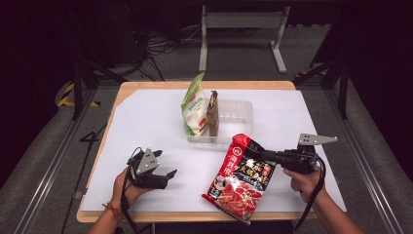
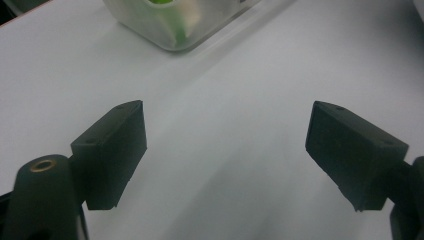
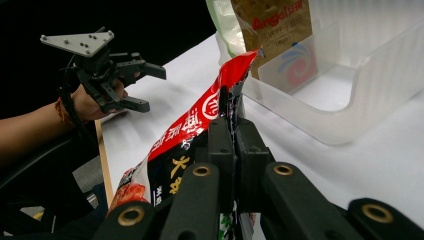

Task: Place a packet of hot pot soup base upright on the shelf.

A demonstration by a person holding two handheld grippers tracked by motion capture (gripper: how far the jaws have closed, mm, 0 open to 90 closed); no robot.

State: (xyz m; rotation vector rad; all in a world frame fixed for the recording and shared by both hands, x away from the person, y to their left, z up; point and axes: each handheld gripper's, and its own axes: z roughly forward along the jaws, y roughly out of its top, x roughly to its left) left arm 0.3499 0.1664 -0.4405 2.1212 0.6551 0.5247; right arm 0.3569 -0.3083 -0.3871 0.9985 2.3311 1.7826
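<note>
The right claw was pinched shut on the top edge of the shiny red and black food bag. The bag hung tilted, with its bottom corner at the near edge of the white worktop. Just behind it sat the clear plastic tub, holding a green and white bag and a brown packet standing up. The left claw was wide open with nothing in it, over bare worktop with lots of room. Grey floor lay all around.
</note>
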